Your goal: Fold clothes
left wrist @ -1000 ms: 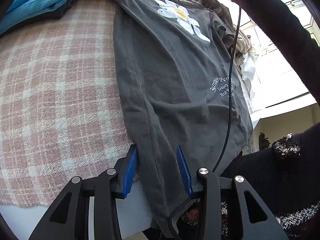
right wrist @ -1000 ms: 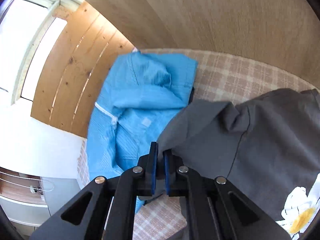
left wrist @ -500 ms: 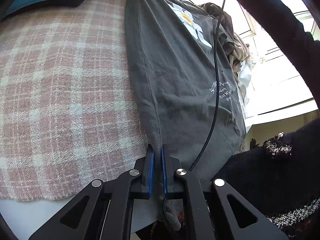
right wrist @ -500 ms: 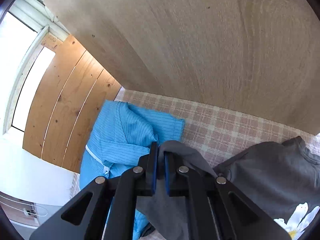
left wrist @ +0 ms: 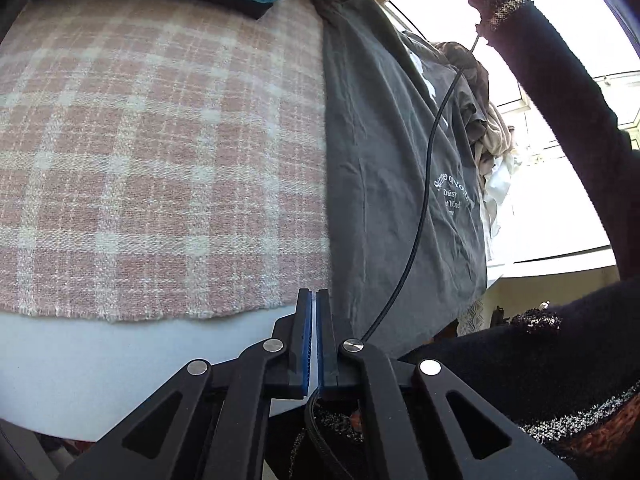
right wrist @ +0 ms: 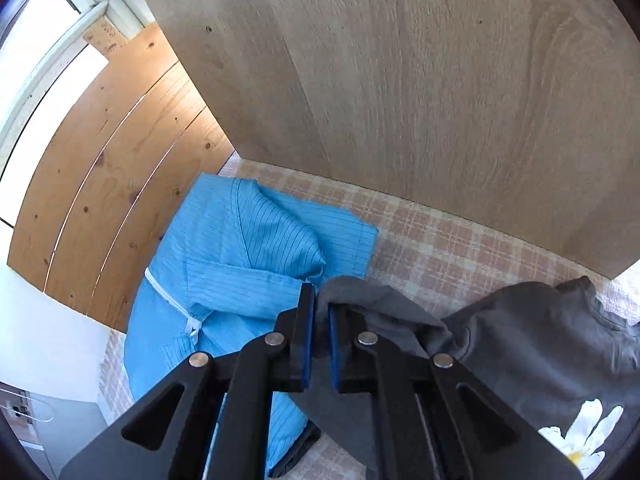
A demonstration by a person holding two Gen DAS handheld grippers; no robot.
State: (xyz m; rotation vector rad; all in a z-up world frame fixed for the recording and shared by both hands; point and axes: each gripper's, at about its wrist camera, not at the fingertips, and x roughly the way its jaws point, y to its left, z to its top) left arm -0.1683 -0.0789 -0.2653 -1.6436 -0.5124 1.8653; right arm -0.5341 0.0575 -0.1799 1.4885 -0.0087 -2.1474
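- Clamping the dark grey T-shirt [left wrist: 376, 168]: left gripper [left wrist: 316, 312] pinches its near hem, right gripper [right wrist: 320, 320] pinches a far corner.
- T-shirt hangs stretched between them above the pink plaid cloth [left wrist: 160, 160].
- Farther back: folded blue garment [right wrist: 240, 256] beside a wooden panel [right wrist: 400, 80].

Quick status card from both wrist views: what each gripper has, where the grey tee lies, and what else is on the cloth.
left gripper: shut; grip on the tee's hem not visible
right gripper: shut on grey T-shirt, a bunched edge
grey T-shirt: lying along plaid cloth, lower end hanging over the edge
blue garment: folded, at the far corner
unfolded pile: beyond the tee
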